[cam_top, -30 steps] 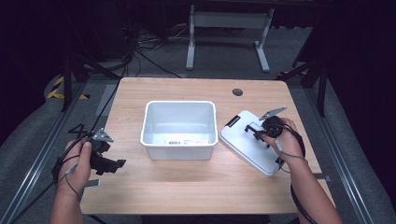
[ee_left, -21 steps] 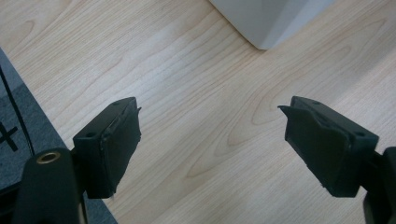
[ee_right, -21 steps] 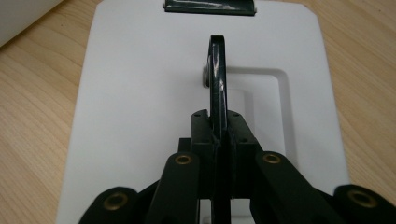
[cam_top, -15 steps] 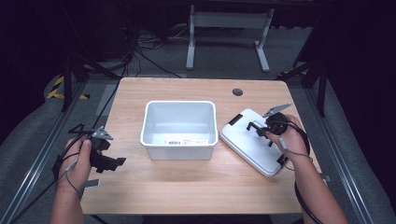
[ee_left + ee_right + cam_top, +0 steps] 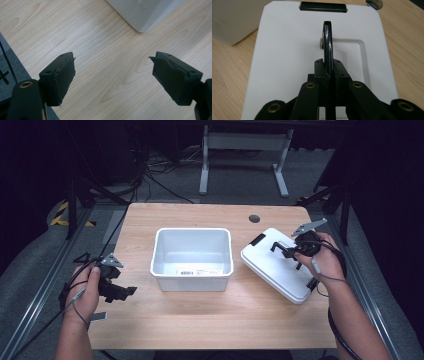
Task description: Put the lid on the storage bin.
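Open white rectangular plastic bin (image 5: 192, 257) sits mid-tabletop, empty apart from a label, uncovered. Flat white plastic lid (image 5: 275, 267) with black latch tabs lies flat near the right edge of the light wooden tabletop (image 5: 200, 320), just beside the bin, not on it. Right claw (image 5: 289, 251) is clamped tight on the lid's upright black handle (image 5: 327, 42); the grasp looks done, lifting and seating on the bin likely remain. Left claw (image 5: 112, 80) is spread wide, holding nothing, hovering over bare wood near the left edge, off the bin's corner.
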Action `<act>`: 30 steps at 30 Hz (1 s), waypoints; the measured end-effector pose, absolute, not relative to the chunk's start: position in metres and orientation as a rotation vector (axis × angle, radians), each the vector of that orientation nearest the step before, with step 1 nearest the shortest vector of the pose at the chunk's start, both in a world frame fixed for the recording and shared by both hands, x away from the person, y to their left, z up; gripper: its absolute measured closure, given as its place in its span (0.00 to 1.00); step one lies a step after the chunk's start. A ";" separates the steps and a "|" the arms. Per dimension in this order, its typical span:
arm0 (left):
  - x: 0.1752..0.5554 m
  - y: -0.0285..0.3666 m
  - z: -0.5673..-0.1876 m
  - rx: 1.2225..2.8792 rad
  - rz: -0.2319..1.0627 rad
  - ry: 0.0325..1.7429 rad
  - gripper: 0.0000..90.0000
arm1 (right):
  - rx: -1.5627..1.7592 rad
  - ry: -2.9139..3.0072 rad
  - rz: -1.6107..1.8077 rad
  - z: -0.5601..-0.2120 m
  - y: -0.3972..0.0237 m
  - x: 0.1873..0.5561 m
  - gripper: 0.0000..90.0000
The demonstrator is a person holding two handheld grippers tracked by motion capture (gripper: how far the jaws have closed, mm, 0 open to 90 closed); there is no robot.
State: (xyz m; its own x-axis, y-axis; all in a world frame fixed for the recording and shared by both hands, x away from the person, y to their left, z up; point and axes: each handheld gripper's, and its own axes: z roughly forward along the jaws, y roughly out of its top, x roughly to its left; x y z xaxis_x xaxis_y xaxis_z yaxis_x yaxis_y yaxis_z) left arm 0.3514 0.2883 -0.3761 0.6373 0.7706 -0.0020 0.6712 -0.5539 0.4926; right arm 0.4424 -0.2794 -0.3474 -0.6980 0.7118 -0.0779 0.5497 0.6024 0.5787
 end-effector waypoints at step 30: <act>0.358 0.286 -0.374 2.402 0.299 1.117 0.21 | 0.869 2.538 0.839 -0.283 -0.263 0.437 0.94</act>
